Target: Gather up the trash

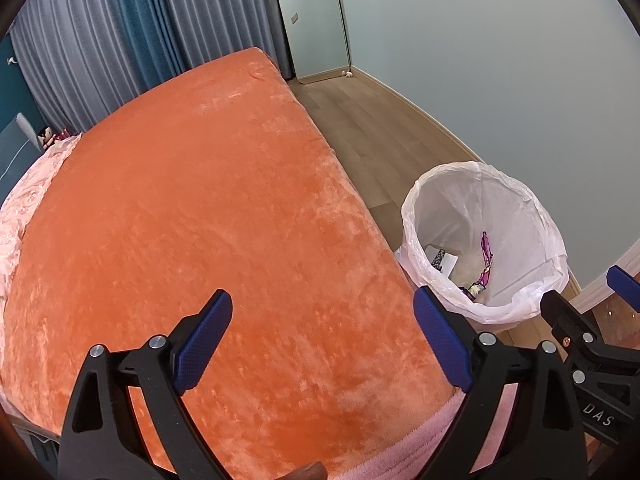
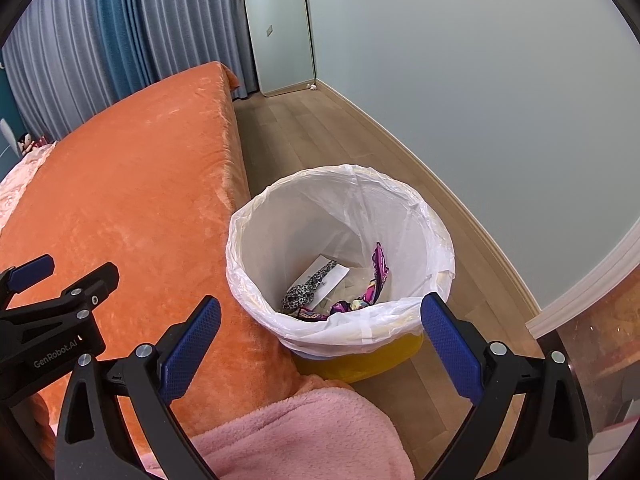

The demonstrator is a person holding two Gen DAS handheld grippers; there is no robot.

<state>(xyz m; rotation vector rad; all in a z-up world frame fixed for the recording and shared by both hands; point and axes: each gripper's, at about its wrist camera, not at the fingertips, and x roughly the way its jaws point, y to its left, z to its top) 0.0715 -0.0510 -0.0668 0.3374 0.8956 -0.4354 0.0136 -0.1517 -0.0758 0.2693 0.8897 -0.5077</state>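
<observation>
While both grippers hang over the bed (image 1: 192, 200), left gripper (image 1: 322, 340) has fingers spread, nothing between them; right gripper (image 2: 320, 340) likewise spread, holding nothing. Trash (image 2: 340, 284), purple wrappers and a white card, lies in the bin (image 2: 240, 256) on the floor, touching the bed's right edge.

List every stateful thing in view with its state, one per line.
left gripper: open, empty, over the bed
right gripper: open, empty, near the bin
trash bin: upright, lidless, on the floor beside the bed
bin liner: folded over the rim, open
wrappers: lying at the bin's bottom
orange blanket: spread flat
</observation>
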